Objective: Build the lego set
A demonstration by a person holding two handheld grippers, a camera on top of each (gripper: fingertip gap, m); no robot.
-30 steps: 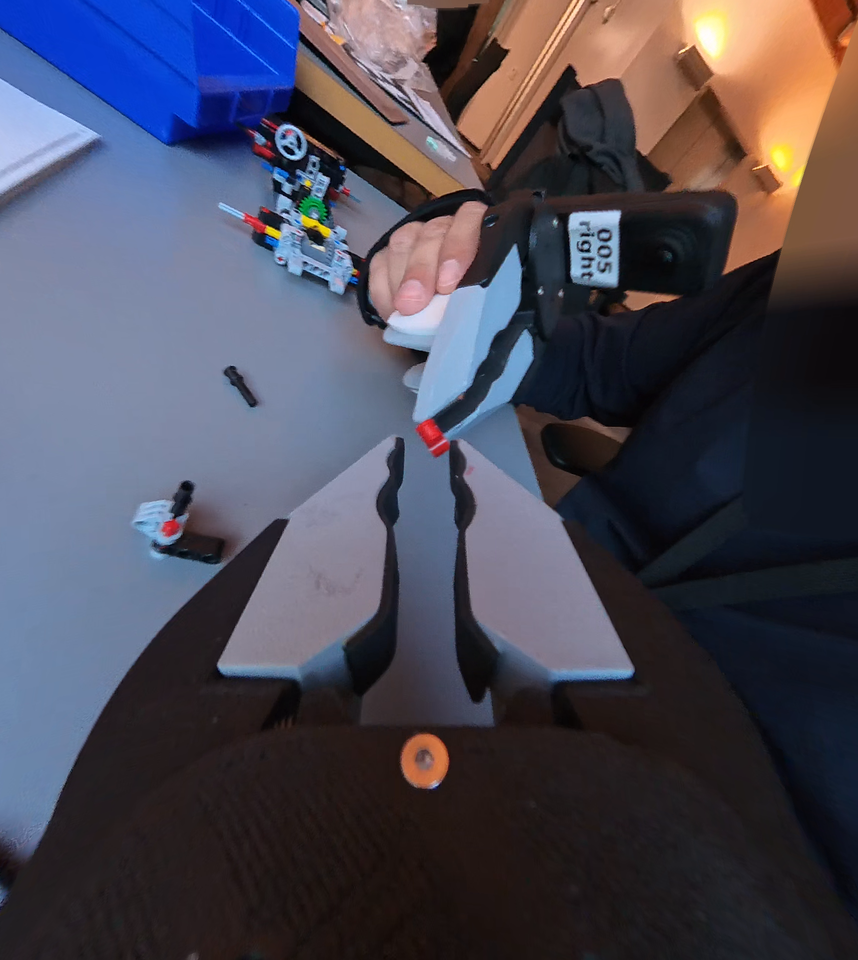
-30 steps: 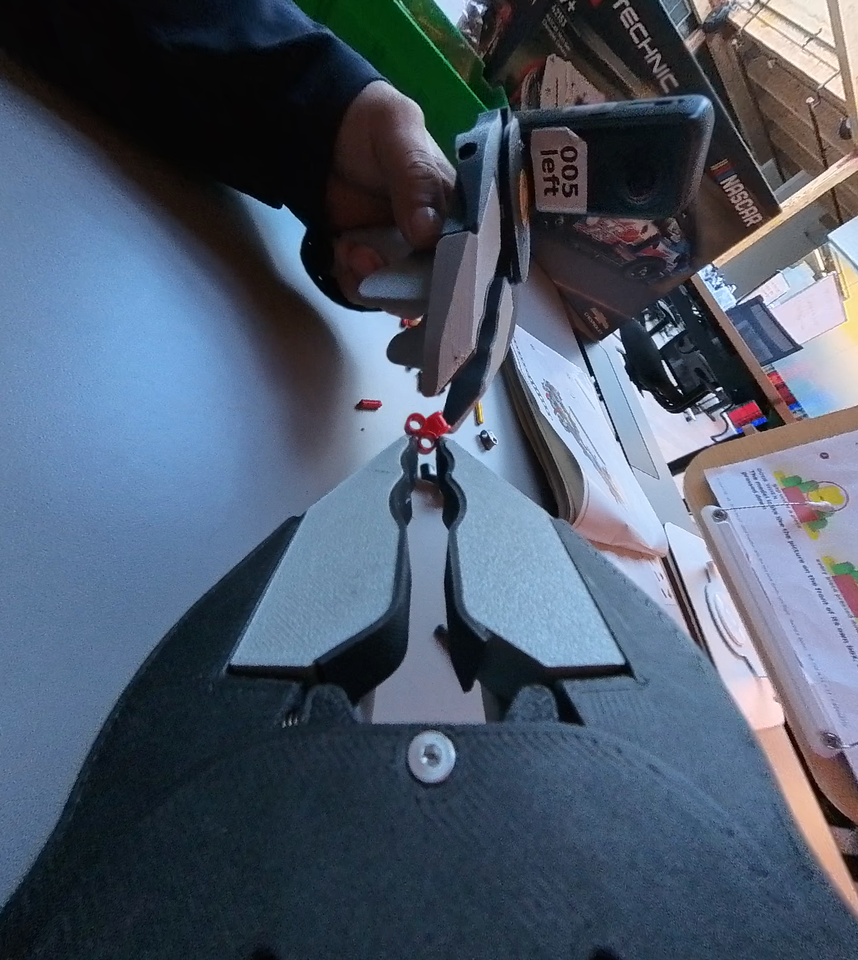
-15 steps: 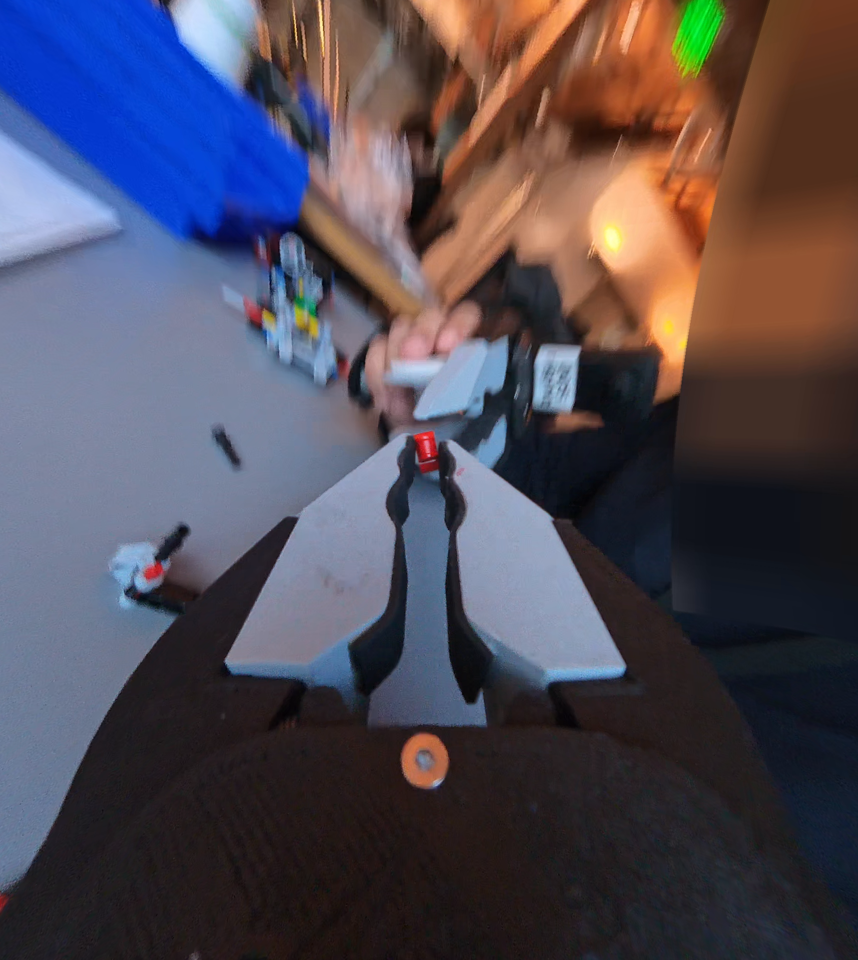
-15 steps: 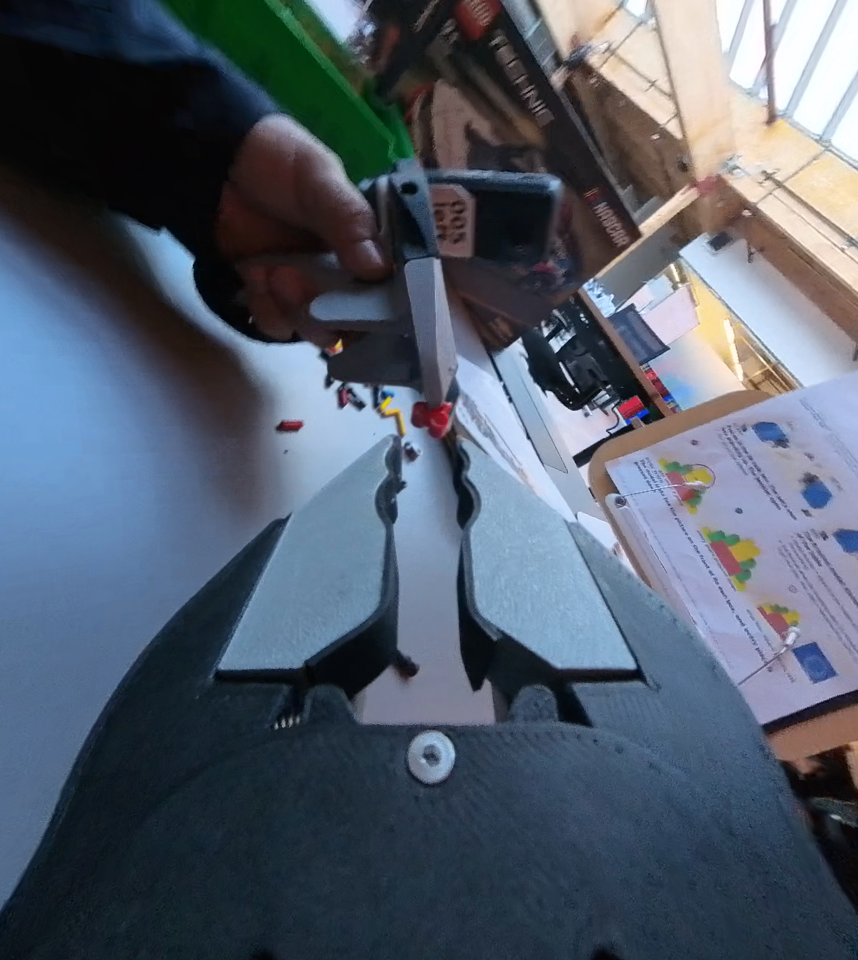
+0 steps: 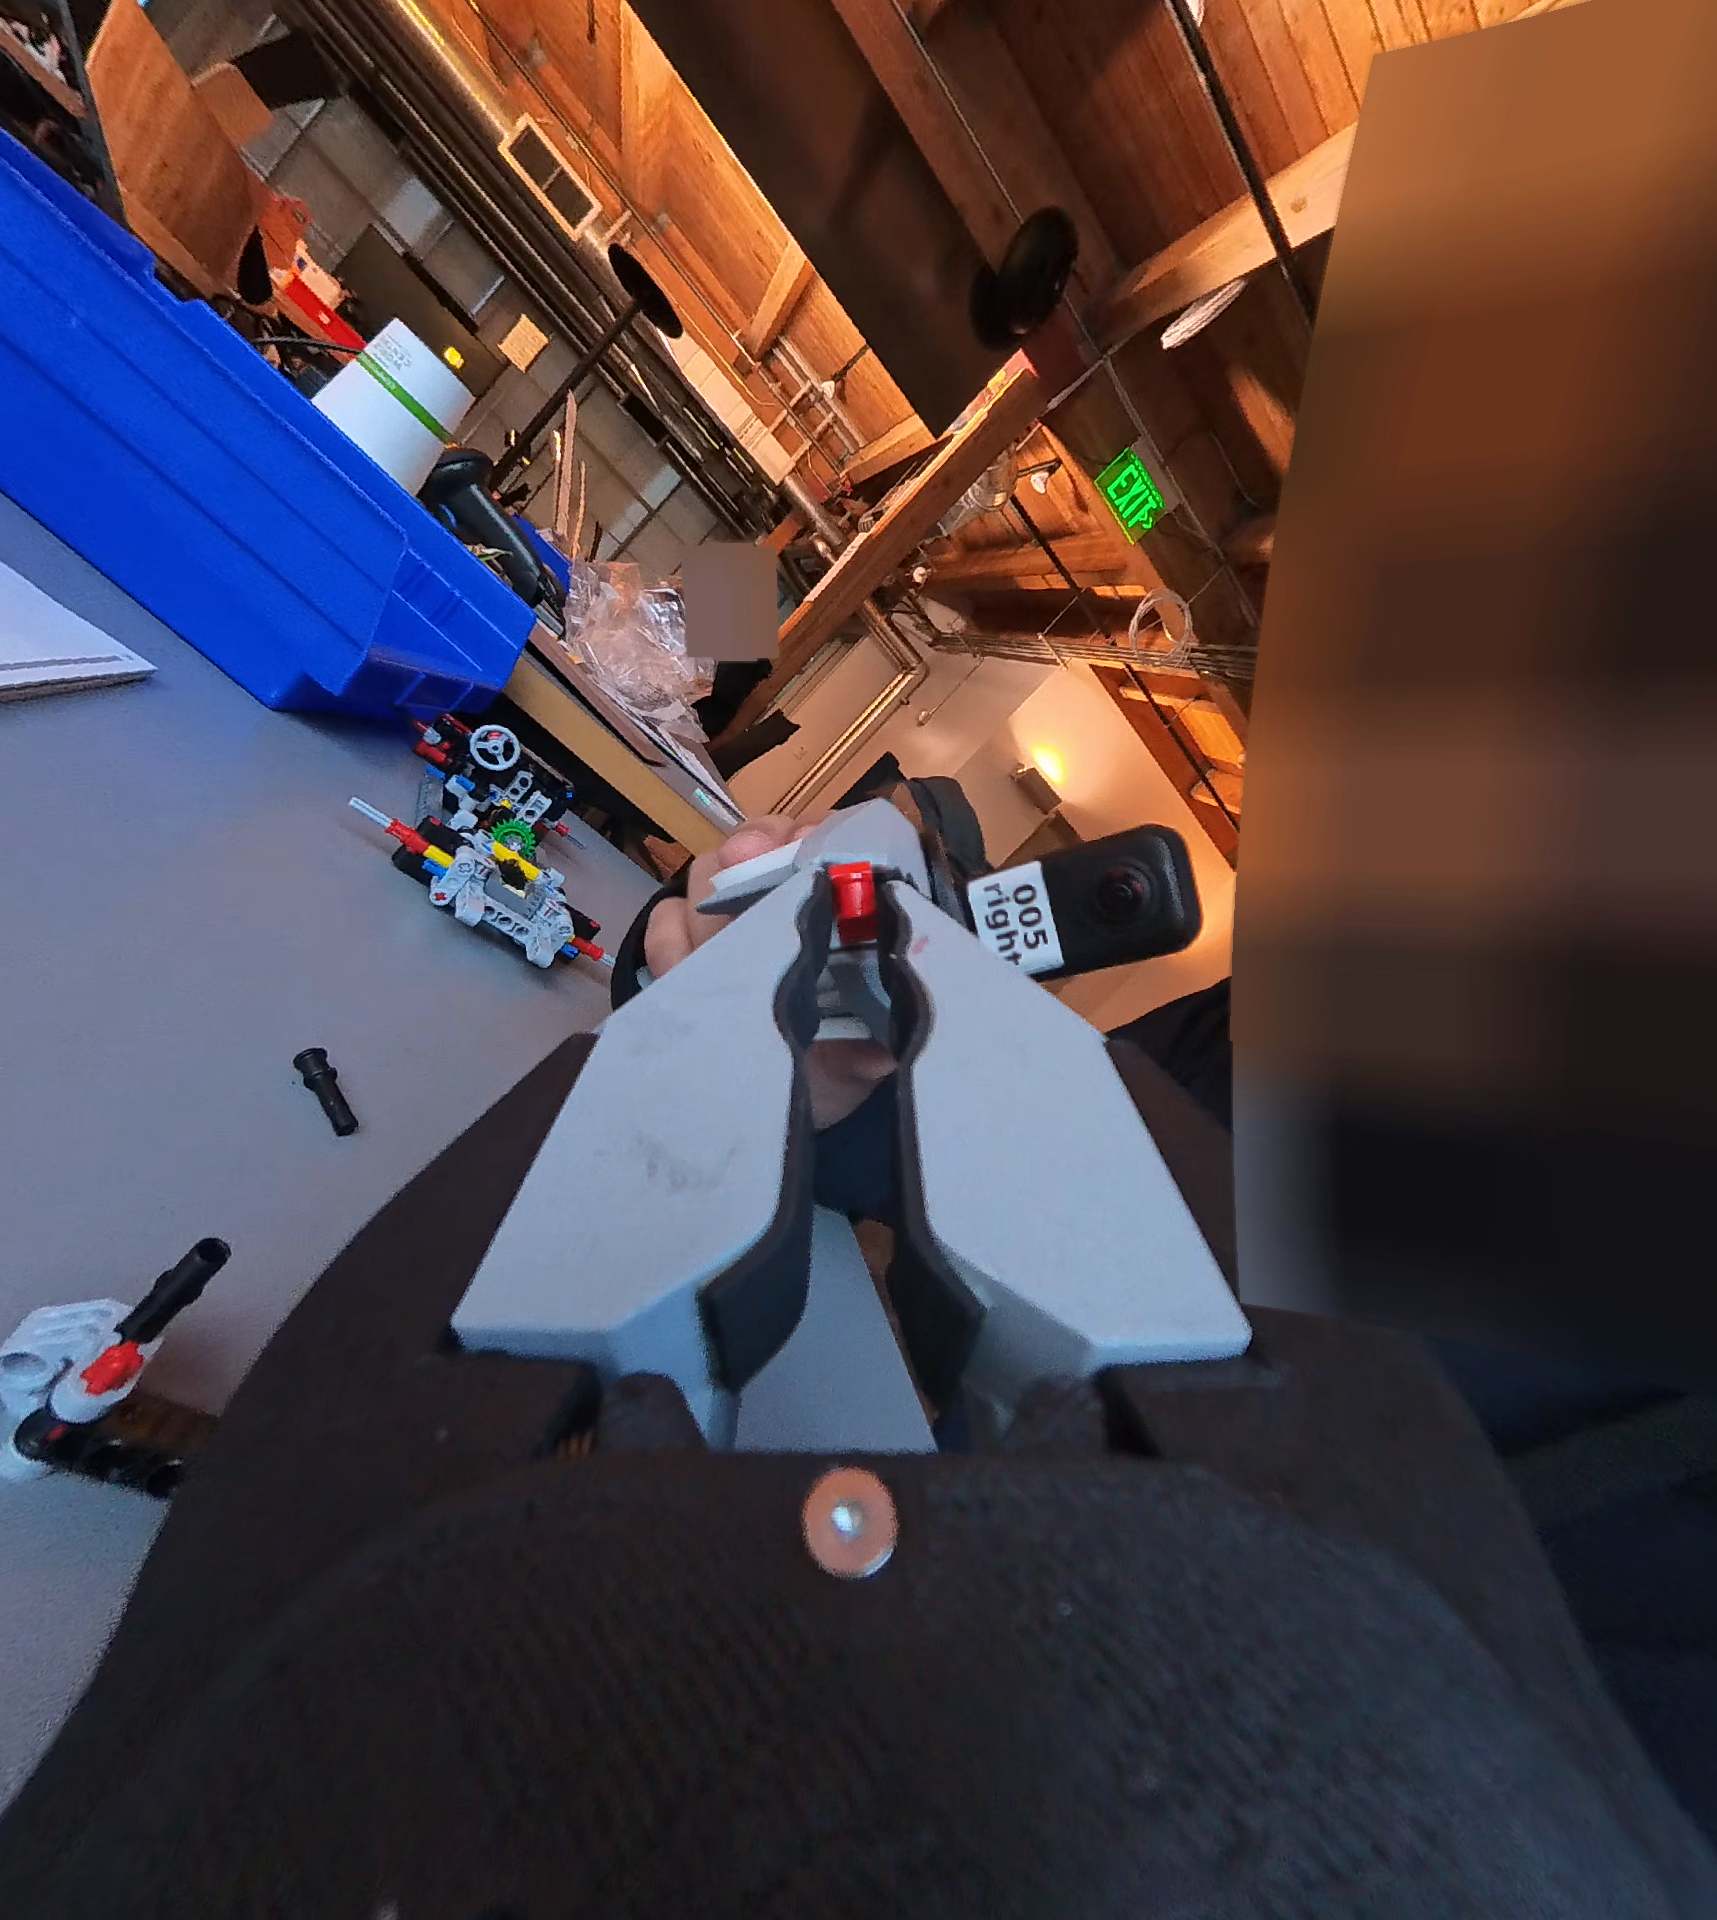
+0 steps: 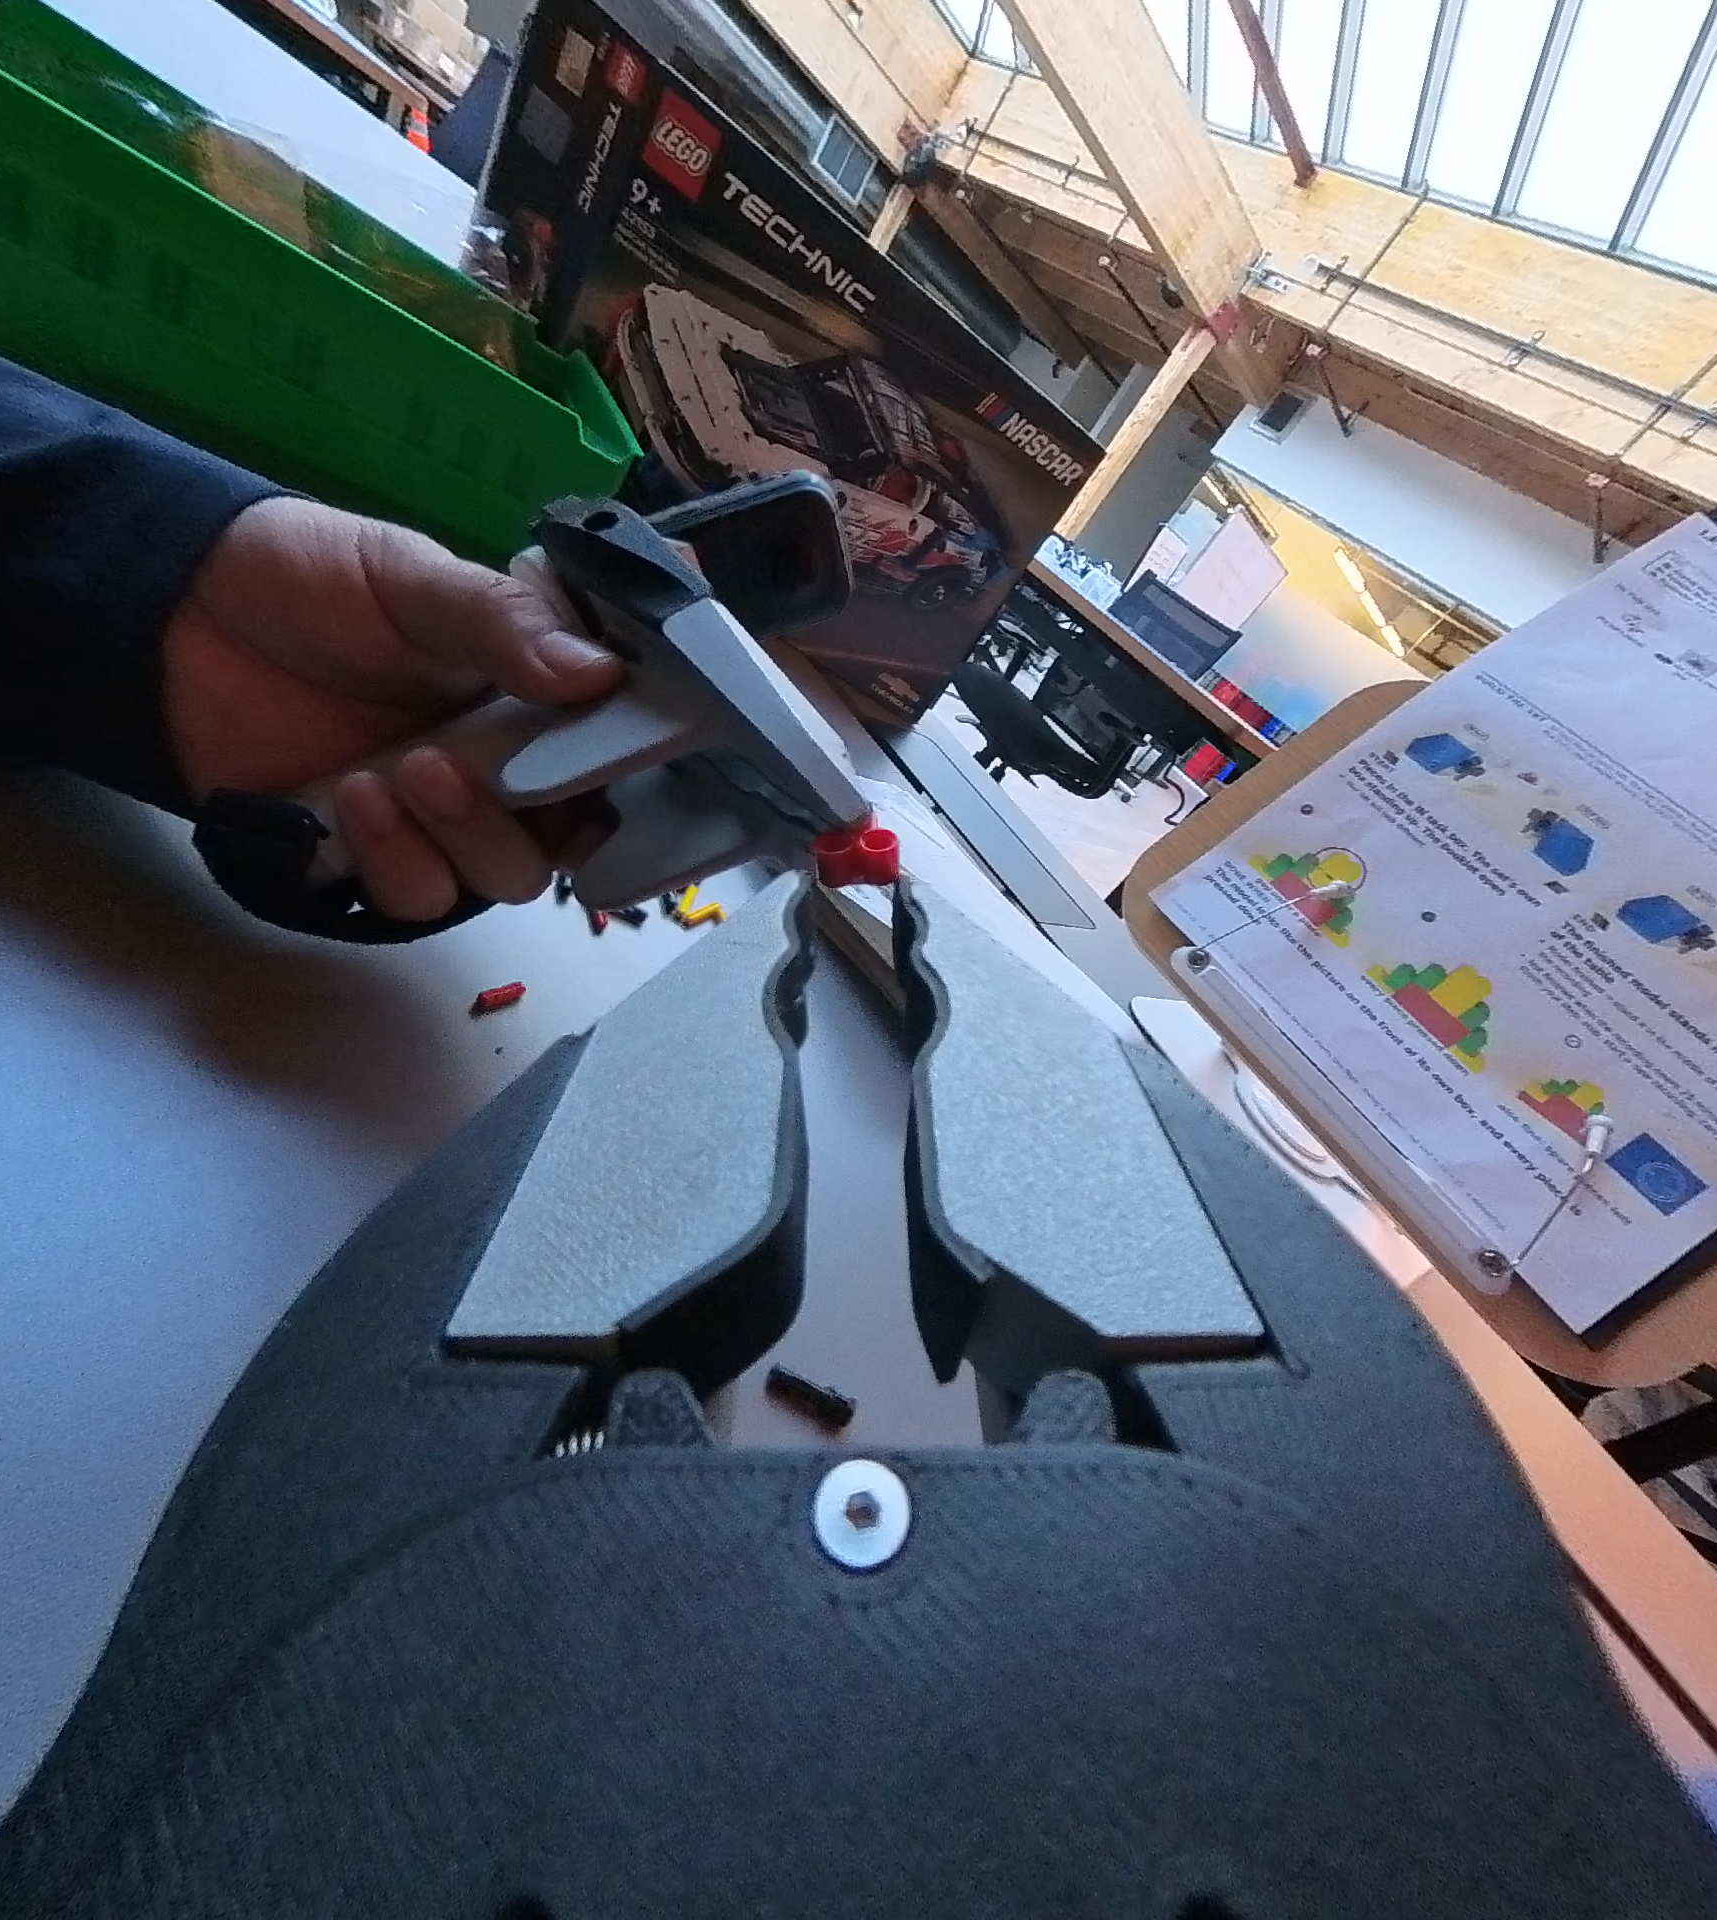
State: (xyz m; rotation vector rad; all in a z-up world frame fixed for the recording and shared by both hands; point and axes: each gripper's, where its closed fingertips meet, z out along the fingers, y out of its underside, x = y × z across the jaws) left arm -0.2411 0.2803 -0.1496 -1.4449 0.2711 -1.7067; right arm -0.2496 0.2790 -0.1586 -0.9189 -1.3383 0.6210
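Now, left gripper [image 5: 852, 914] clamped on a small red connector [image 5: 852, 902], pads pressing both its sides at the tips. Right gripper [image 6: 852, 914] fingers apart, nothing between them; the red connector hangs just past their tips, held in the left. Both grippers raised off the grey table [image 5: 106, 935]. Left of my left fingers: black pin [image 5: 325, 1091], small grey-black assembly [image 5: 85, 1371], farther off a part-built chassis [image 5: 495, 862]. Right of my right fingers: instruction sheet [image 6: 1560, 987].
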